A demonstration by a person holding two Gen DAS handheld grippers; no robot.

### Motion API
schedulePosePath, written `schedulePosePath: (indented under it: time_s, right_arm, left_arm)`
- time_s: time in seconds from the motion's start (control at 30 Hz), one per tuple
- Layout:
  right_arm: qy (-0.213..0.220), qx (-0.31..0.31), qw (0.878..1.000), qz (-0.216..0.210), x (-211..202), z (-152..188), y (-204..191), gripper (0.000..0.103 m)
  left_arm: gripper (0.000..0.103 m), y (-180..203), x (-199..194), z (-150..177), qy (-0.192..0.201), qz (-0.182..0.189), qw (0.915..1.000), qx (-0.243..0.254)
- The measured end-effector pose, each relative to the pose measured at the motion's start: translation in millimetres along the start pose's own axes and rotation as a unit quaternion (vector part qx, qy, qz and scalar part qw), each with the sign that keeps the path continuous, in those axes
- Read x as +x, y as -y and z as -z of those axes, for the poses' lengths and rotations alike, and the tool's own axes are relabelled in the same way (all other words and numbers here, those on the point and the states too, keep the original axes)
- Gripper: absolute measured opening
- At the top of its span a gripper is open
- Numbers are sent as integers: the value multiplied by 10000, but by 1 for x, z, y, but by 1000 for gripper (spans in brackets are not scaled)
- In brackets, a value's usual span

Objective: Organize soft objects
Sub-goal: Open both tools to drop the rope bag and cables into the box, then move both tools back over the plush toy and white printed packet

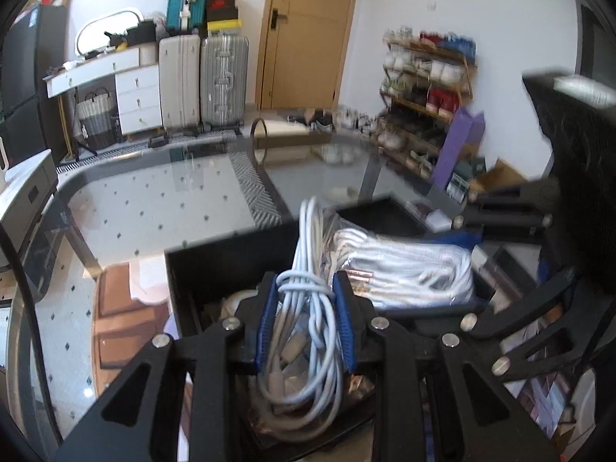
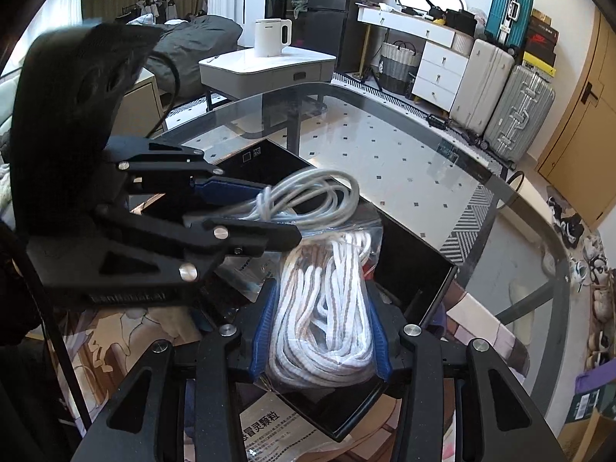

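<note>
My left gripper (image 1: 306, 288) is shut on a coiled grey-white cable bundle (image 1: 304, 331), held over a black open box (image 1: 192, 269). The same cable (image 2: 312, 196) shows in the right wrist view, pinched by the left gripper (image 2: 246, 208). My right gripper (image 2: 321, 300) is shut on a clear bag of white braided rope (image 2: 327, 308), over the same black box (image 2: 415, 258). That rope bag (image 1: 404, 273) lies to the right of the cable in the left wrist view, with the right gripper's black frame (image 1: 512, 331) beside it.
The box sits on a glass table (image 1: 161, 200) whose rounded edge (image 2: 481, 169) curves away. Papers and a printed package (image 2: 277, 435) lie under the box. Suitcases (image 1: 204, 77), a white dresser (image 1: 127, 88), a shoe rack (image 1: 423, 88) and a side table with a kettle (image 2: 269, 38) stand beyond.
</note>
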State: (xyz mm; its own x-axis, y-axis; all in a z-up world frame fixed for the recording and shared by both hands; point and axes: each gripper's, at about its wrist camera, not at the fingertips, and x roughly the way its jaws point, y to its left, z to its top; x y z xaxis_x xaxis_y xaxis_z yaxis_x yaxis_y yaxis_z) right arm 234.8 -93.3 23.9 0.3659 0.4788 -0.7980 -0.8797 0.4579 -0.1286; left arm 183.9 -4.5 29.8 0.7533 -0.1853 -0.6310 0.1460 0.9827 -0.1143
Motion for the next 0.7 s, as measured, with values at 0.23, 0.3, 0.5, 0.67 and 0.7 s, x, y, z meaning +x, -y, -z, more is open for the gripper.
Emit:
schedulePosePath:
  time_s: [0.23, 0.3, 0.5, 0.67, 0.7]
  right_arm:
    - [30, -107, 9992, 375, 3, 0, -2, 63]
    - [113, -130, 9989, 430, 0, 2, -3, 67]
    - [487, 108, 9959, 755, -22, 10, -2, 83]
    - [873, 701, 9888, 990, -49, 29, -2, 100]
    - [946, 825, 9871, 998, -54, 33, -3, 102]
  left_arm:
    - [27, 1, 1, -1, -74, -72, 9999, 72]
    - [28, -1, 0, 0, -79, -68, 9999, 46]
    - [58, -2, -21, 2, 102, -89, 9999, 25]
    - [103, -8, -47, 5, 398, -199, 9988, -180]
    - [103, -10, -54, 6, 524, -199, 9981, -259]
